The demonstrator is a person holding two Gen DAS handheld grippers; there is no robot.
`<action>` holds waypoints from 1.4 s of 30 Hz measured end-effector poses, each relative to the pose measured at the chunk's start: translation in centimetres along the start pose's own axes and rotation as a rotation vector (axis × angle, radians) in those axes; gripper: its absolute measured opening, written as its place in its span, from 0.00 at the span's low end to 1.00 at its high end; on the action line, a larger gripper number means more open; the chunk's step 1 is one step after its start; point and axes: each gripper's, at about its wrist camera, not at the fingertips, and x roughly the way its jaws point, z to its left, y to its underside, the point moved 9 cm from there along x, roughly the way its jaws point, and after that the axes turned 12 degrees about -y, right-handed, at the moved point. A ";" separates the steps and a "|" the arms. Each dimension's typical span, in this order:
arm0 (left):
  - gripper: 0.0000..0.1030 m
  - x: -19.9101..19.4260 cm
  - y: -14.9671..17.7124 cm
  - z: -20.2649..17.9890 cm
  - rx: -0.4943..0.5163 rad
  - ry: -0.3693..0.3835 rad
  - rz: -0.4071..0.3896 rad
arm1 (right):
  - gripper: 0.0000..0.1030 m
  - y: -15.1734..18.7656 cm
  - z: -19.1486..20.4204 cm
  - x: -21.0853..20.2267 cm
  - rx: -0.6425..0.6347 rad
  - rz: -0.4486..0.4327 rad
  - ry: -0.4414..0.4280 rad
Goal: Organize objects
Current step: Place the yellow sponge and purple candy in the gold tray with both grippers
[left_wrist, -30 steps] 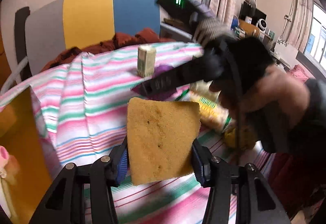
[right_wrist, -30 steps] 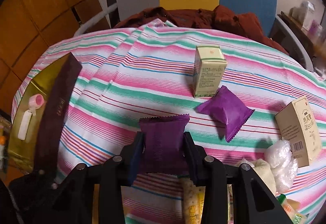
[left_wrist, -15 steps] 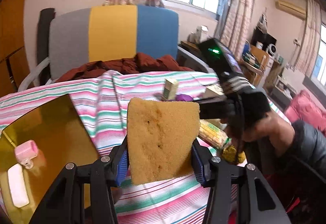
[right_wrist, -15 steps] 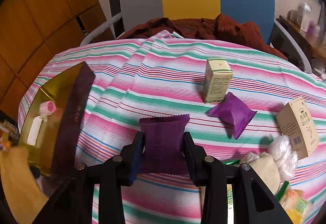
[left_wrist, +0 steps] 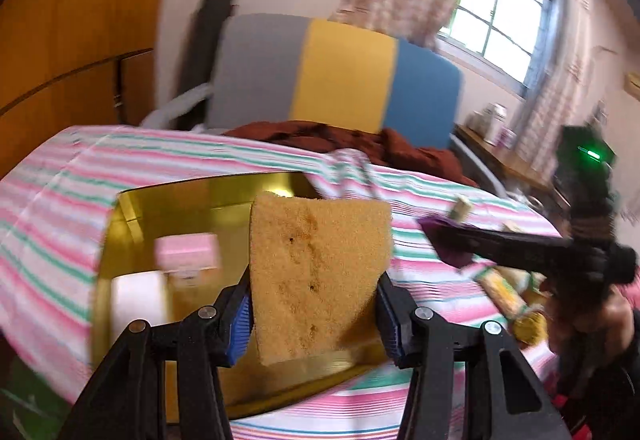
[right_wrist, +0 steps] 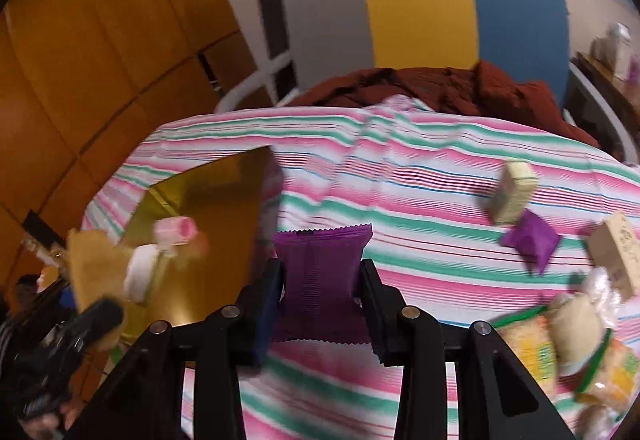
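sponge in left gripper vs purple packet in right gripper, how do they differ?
The sponge is yellow-tan, porous foam; the purple packet is a sealed wrapper with zigzag-cut edges. The sponge stands well taller than the left gripper fingers, while the packet is shorter and squarer in the right gripper. The sponge hangs in front of the gold box; the packet is over the striped cloth. Both are clamped upright.

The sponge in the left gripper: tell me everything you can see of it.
The sponge is a yellow-tan slab of porous foam with small dark pits and faint stains on its face. It stands upright, roughly four-sided with a slanted lower edge, and is clamped at its two sides by the left gripper. It hangs in the air in front of the open gold box, touching nothing else.
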 end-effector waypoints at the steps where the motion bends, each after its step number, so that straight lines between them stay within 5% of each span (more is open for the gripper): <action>1: 0.51 0.1 -0.1 1.2 -0.018 -0.018 0.004 | 0.38 0.0 0.9 0.3 -0.012 0.004 -0.016; 15: 0.54 5.0 -3.8 10.7 -0.102 -0.215 0.013 | 0.38 1.4 9.4 8.5 -0.089 0.161 -0.086; 20: 0.63 7.8 -4.3 12.0 -0.116 -0.240 0.097 | 0.47 1.5 11.8 9.8 -0.092 0.180 -0.154; 22: 0.63 7.4 -3.9 12.2 -0.137 -0.251 0.092 | 0.55 2.2 12.7 10.1 -0.108 0.196 -0.170; 28: 0.79 6.9 -2.7 12.4 -0.143 -0.278 0.088 | 0.56 4.5 12.9 10.5 -0.132 0.231 -0.139; 42: 0.93 1.5 -3.8 11.5 -0.096 -0.302 -0.039 | 0.72 4.8 13.0 7.5 -0.162 0.155 -0.055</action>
